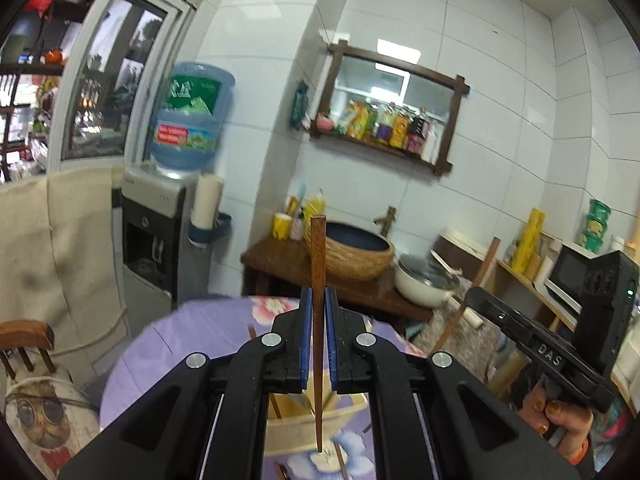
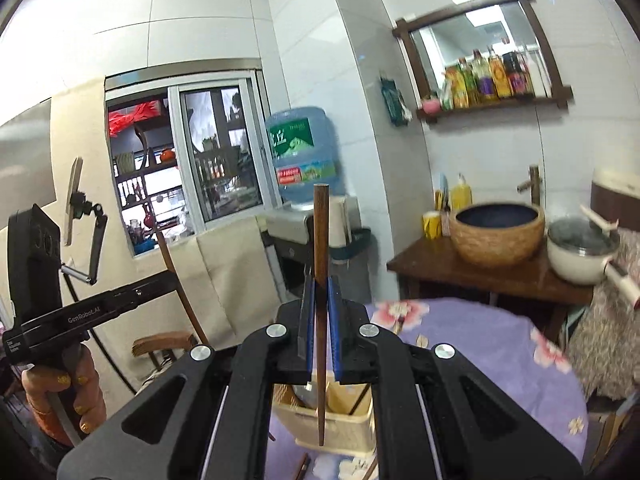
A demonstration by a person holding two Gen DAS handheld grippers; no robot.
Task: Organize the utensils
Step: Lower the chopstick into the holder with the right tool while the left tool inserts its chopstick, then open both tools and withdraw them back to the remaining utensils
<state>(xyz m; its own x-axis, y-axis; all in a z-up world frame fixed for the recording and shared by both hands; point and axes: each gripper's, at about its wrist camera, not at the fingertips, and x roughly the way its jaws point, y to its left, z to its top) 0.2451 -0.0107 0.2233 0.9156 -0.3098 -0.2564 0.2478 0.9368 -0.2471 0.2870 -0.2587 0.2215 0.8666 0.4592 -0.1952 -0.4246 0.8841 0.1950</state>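
Observation:
My left gripper is shut on a brown wooden chopstick, held upright with its thin tip pointing down over a cream utensil basket on the purple floral tablecloth. My right gripper is shut on another brown chopstick, also upright, its tip hanging over the cream basket. More chopsticks lie loose on the cloth near the basket. The right gripper also shows in the left wrist view, and the left one in the right wrist view, each holding its chopstick.
A water dispenser stands against the tiled wall. A wooden counter holds a woven-sided basin and a white pot. A wooden chair stands left of the table. A microwave sits at the right.

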